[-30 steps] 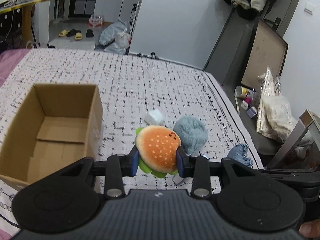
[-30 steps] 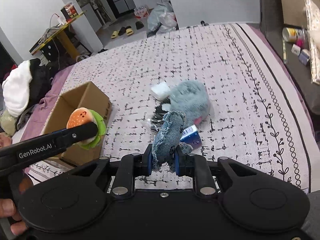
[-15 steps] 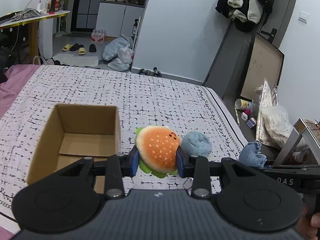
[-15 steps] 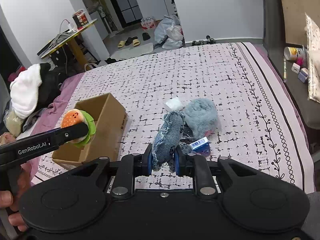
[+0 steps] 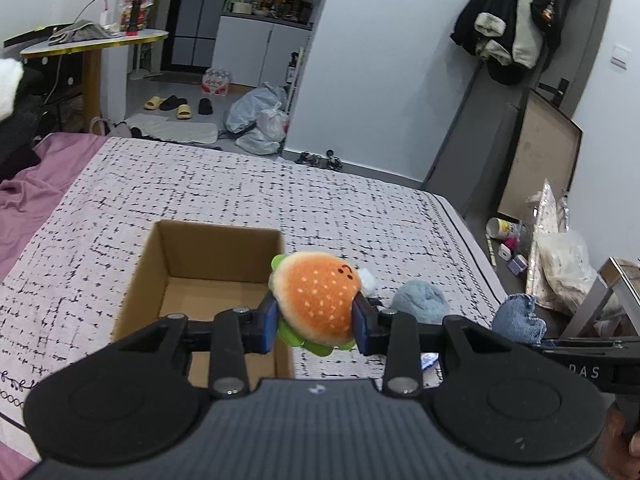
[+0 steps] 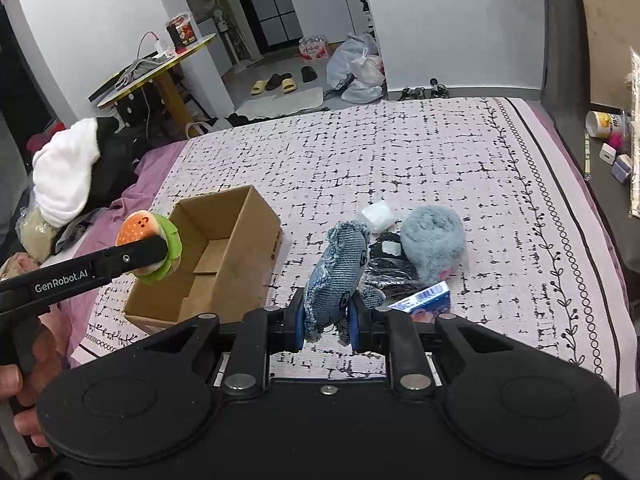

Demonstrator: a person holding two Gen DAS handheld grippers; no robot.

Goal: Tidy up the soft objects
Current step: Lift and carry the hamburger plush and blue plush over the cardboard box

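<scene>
My left gripper [image 5: 316, 322] is shut on an orange and green burger plush [image 5: 318, 300] and holds it in the air by the right wall of an open cardboard box [image 5: 152, 256]. In the right wrist view the burger plush [image 6: 150, 246] hangs over the box's [image 6: 240, 256] left side. My right gripper [image 6: 326, 322] is shut on a blue denim soft toy [image 6: 338, 270], held above the bed. A fluffy grey-blue plush [image 6: 434, 238] lies on the bed, right of the box; it also shows in the left wrist view [image 5: 420, 302].
The bed has a white cover with black marks [image 6: 400, 152]. Beside the fluffy plush lie a white pad [image 6: 378, 214], a black wrapper [image 6: 390, 274] and a blue packet [image 6: 424, 300]. A purple sheet and clothes [image 6: 68, 184] lie left. A dark shelf with small items [image 6: 612, 152] runs along the right.
Both grippers have risen and drawn back from the bed with their toys. The burger plush now sits over the box's right edge in the left wrist view. Both grips are unchanged.
</scene>
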